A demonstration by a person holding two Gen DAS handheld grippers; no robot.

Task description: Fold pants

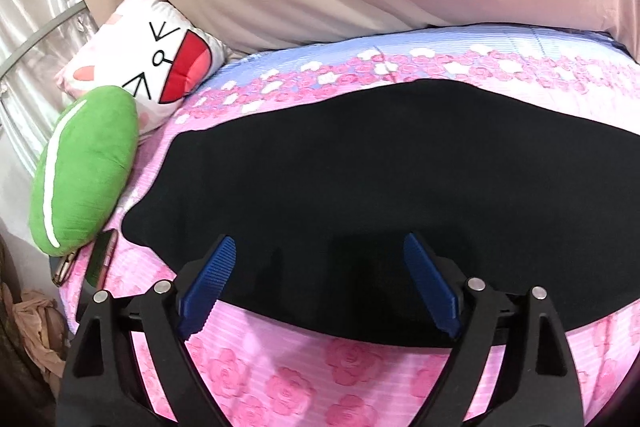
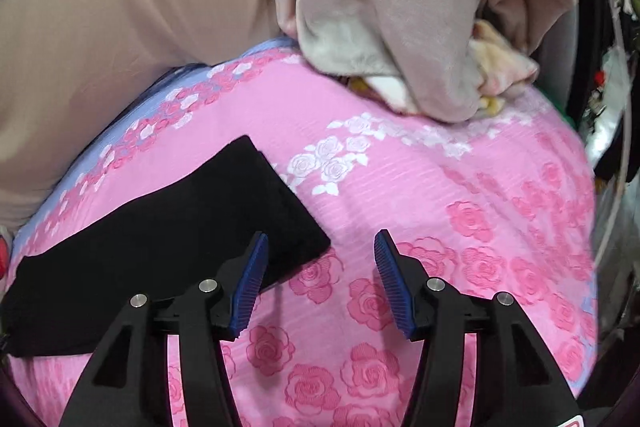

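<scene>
Tongs sit nearest in both views, and both pairs are spread wide with nothing between the blue pads. The left gripper [image 1: 319,259] hovers over the near edge of the pants [image 1: 360,167], which lie flat and dark across the sheet [image 1: 304,379], probably so an edge can be pinched for a fold. The right gripper [image 2: 321,253] hangs beside the pants' squared end [image 2: 276,203], its left pad over the cloth and its right pad over bare sheet, seemingly lined up on that corner. Whether the pants are already halved lengthwise cannot be told; the black hides any seam. Farther off on the left, a phone [image 1: 105,257], green cushion [image 1: 86,167] and cat pillow [image 1: 160,67] are pushed aside. Beyond the right gripper, a blanket [image 2: 400,7] is heaped at the far edge, leaving room for folding.
</scene>
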